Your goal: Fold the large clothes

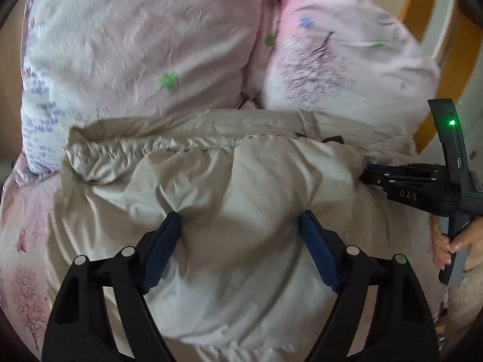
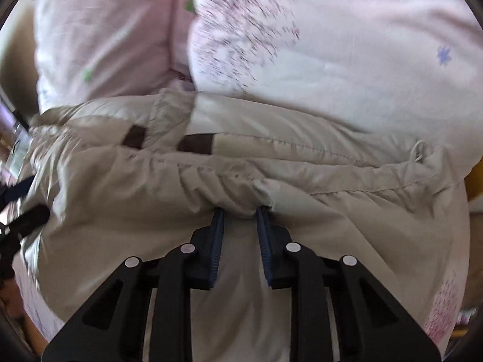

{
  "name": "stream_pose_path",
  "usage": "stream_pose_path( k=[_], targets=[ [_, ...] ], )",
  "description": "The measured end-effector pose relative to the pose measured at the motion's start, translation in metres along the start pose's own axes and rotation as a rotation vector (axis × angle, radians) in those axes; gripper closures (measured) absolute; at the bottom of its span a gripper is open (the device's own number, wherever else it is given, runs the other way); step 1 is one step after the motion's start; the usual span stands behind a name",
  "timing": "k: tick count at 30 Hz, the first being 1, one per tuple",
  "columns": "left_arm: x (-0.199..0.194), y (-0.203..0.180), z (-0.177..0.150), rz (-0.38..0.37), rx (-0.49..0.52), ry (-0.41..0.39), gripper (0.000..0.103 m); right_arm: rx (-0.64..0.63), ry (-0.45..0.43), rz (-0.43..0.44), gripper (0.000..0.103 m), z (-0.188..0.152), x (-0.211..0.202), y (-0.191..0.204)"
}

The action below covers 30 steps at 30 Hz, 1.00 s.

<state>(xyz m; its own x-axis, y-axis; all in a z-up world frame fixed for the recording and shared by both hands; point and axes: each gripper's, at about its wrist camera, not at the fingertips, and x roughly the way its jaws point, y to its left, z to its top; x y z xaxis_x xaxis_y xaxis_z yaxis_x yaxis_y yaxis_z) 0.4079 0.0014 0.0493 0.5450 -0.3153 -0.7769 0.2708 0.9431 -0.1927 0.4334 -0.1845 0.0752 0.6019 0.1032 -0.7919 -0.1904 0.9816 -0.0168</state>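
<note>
On a pink floral bed (image 1: 27, 235) lay a beige padded garment (image 1: 241, 181), its long axis running left to right. Left gripper (image 1: 240, 220) stood wide, holding nothing; right gripper (image 2: 240, 211), nearly closed, pinched its gathered seam (image 2: 211, 178).

beige jacket (image 1: 241, 181), pink floral bedding (image 1: 120, 45)

Both views are evenly lit by soft, diffuse daylight with no glare. Motion blur smears the pink bedding (image 1: 145, 45) and the beige garment (image 2: 99, 187). Fisheye distortion bends the edges, and dark vignetting fills every corner.
</note>
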Motion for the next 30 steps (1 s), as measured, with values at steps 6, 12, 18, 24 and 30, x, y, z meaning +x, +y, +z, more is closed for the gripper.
stream_pose_path(
  k=[6,12,18,24,30],
  targets=[
    [0.028,-0.002,0.022,0.081,-0.007,0.069,0.024,0.066,0.108,0.003,0.081,0.02,0.032,-0.005],
    [0.046,0.0,0.035,0.14,-0.036,0.102,0.023,0.099,0.134,0.003,0.081,0.028,0.05,-0.011],
    [0.0,0.021,0.023,0.072,-0.055,0.046,0.026,0.072,-0.035,0.085,0.08,-0.008,-0.028,-0.037],
    [-0.007,0.073,0.029,0.212,-0.122,0.04,0.026,0.219,-0.114,-0.019,0.079,-0.035,-0.052,-0.114],
    [0.019,0.107,0.03,0.221,-0.211,0.107,0.025,0.448,0.075,0.052,0.08,-0.049,0.022,-0.168]
  ],
)
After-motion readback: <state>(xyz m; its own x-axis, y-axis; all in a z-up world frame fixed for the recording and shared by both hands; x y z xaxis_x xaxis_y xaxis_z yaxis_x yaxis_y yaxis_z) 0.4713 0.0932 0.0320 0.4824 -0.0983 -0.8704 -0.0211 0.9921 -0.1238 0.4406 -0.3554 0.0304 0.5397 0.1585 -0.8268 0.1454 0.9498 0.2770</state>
